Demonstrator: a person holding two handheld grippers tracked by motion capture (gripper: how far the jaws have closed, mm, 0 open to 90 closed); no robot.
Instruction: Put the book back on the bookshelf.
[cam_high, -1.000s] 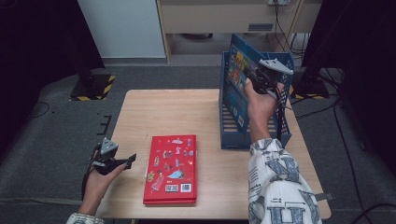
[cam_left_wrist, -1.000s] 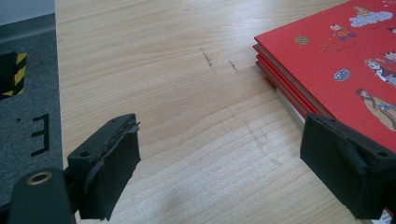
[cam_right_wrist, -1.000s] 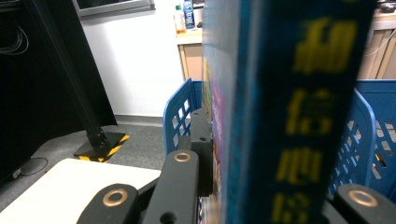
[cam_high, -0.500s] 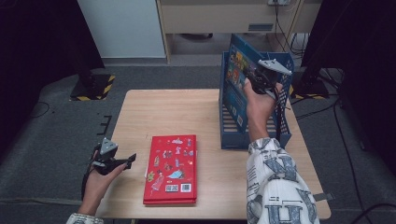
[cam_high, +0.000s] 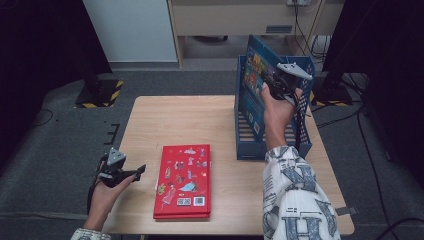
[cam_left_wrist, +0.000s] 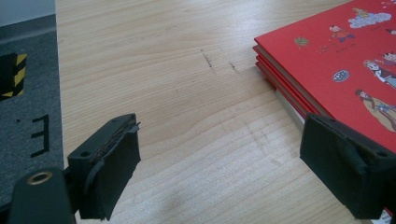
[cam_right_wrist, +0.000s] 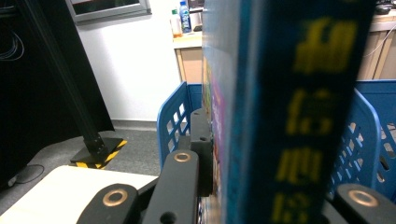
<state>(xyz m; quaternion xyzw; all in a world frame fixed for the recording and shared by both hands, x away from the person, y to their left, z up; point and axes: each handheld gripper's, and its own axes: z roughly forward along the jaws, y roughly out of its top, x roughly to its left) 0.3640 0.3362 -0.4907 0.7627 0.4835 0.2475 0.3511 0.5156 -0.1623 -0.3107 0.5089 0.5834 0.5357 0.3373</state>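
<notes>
Here the right gripper (cam_high: 278, 84), in the upper right of the high view, has its jaws clamped on a blue book (cam_high: 252, 80) that stands tilted in the blue basket (cam_high: 272, 147). At lower left, the left gripper (cam_high: 131, 172) rests with jaws apart and nothing between them, just beside the red books (cam_high: 184, 181) stacked flat on the wooden table (cam_high: 170, 120).
</notes>
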